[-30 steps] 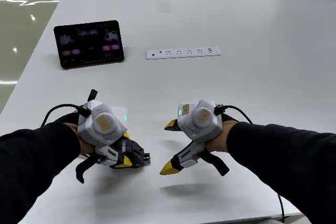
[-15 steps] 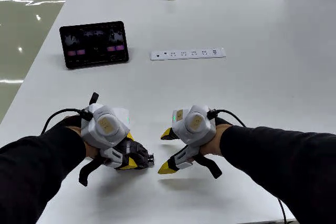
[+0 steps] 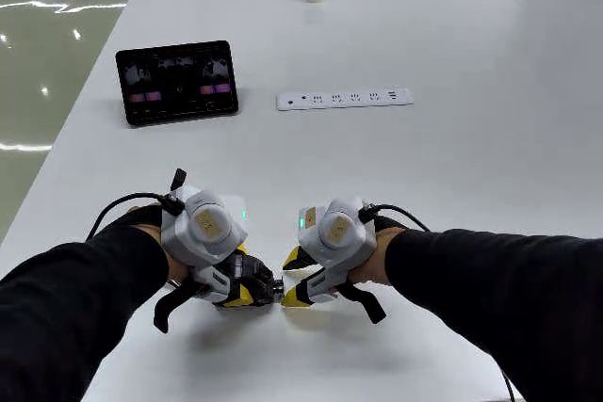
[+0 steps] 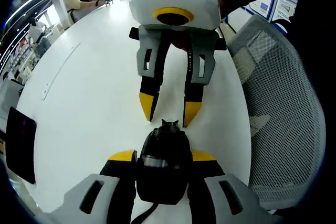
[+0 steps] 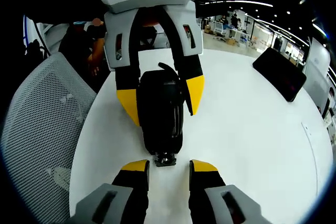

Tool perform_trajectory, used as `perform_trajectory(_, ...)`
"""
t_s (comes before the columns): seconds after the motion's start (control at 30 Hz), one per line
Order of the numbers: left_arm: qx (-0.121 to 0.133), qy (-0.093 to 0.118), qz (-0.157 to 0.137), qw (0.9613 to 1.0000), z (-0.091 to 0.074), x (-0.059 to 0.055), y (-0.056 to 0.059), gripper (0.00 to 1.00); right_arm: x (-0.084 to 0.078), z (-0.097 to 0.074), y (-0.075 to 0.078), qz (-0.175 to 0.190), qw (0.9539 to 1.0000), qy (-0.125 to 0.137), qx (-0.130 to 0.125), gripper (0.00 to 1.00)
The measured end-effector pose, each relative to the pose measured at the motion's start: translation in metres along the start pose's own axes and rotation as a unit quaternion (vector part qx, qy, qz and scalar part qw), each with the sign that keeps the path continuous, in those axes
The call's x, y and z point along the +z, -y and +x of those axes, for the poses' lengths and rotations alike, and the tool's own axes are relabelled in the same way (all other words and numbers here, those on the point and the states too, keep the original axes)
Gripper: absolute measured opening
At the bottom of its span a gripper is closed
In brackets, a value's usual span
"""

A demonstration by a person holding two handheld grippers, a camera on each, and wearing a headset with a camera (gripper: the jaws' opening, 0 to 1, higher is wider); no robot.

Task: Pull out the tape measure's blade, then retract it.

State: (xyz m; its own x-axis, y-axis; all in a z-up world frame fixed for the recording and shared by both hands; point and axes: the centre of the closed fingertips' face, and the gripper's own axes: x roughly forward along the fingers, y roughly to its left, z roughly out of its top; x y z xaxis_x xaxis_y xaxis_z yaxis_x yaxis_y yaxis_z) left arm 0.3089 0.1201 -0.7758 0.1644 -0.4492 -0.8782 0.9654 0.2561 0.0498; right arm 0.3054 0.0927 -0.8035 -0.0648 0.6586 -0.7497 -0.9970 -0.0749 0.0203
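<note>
Clamping the tape (image 3: 252,281) by its black case, the left tool (image 3: 247,289) holds it low near the desk's (image 3: 452,167) front edge. The blade hook (image 5: 165,159) is aimed at the right tool (image 3: 294,277), likely to brace the case for the pull. The right tool's jaws stand apart, one either side of the hook, not yet pinching it. The blade looks fully wound in. Small lettering on the right tool's white housing is too blurred to read.

Bright, even overhead light; glare on floor (image 3: 38,7); fisheye edges bend; focus sharp.
</note>
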Motion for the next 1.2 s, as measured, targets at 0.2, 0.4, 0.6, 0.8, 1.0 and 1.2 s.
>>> perform_trajectory(0.2, 0.007, 0.0, 0.0, 1.0, 0.001, 0.0, 0.0, 0.32, 0.003, 0.005, -0.001, -0.003, 1.0, -0.003, -0.001, 0.18)
perform_trajectory(0.4, 0.004, 0.004, 0.003, 1.0, 0.001, 0.0, 0.0, 0.32, 0.001, 0.012, -0.003, -0.05, 0.9983, -0.03, 0.011, 0.13)
perform_trajectory(0.6, 0.011, 0.01, 0.005, 0.9999, 0.0, 0.0, -0.001, 0.32, 0.002, 0.014, -0.003, -0.031, 0.9985, -0.045, 0.009, 0.13)
perform_trajectory(0.8, 0.009, 0.01, 0.0, 0.9999, 0.0, -0.001, -0.002, 0.32, 0.001, 0.013, -0.002, -0.027, 0.9991, -0.029, 0.012, 0.1)
perform_trajectory(1.0, 0.009, 0.003, -0.004, 0.9999, 0.0, -0.002, -0.001, 0.32, 0.001, 0.012, -0.003, -0.029, 0.9992, -0.025, 0.014, 0.1)
perform_trajectory(1.2, 0.013, 0.009, -0.012, 0.9998, 0.0, -0.002, -0.002, 0.32, -0.001, 0.009, -0.001, -0.003, 0.9998, -0.009, 0.018, 0.1)
